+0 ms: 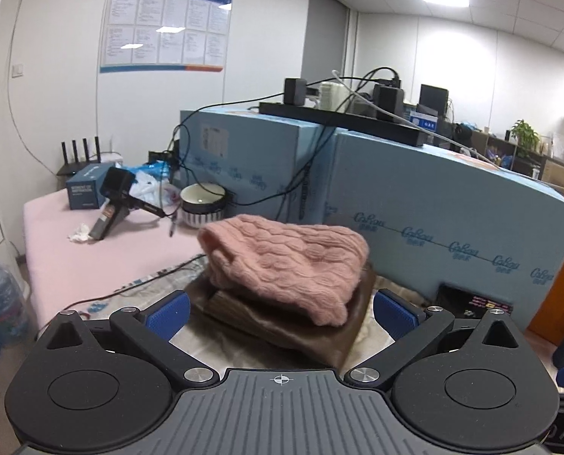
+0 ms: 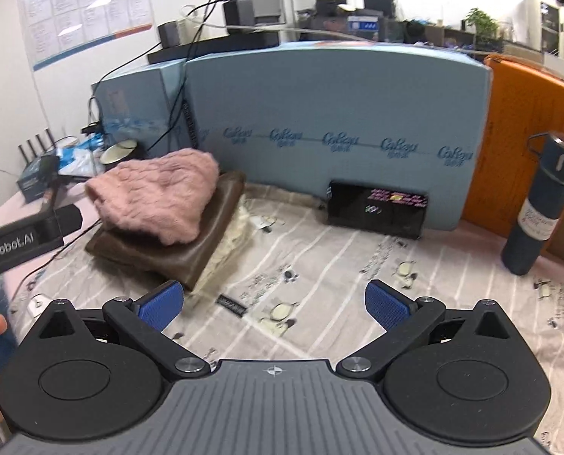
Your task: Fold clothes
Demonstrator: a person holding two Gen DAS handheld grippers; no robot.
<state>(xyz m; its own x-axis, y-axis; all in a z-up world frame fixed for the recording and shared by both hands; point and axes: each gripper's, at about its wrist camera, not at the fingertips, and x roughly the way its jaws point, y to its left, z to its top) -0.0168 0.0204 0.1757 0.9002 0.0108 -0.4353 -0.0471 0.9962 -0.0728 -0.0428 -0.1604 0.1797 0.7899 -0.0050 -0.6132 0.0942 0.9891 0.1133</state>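
Note:
A folded pink knit sweater [image 1: 285,261] lies on top of a folded dark brown garment [image 1: 289,326], stacked on the striped cloth. In the right wrist view the pink sweater [image 2: 156,197] and the brown garment [image 2: 190,242] sit at the left, with a cream fabric [image 2: 232,242] showing under the stack. My left gripper [image 1: 282,311] is open and empty, just in front of the stack. My right gripper [image 2: 274,305] is open and empty, over the striped cloth [image 2: 338,265], to the right of the stack.
Blue foam boards [image 2: 319,113] wall the back. A black box [image 2: 376,208] and a dark blue flask [image 2: 539,204] stand on the right, an orange board [image 2: 520,151] behind. A bowl [image 1: 202,204], a camera [image 1: 115,204], a box and cables lie on the pink sheet [image 1: 130,250].

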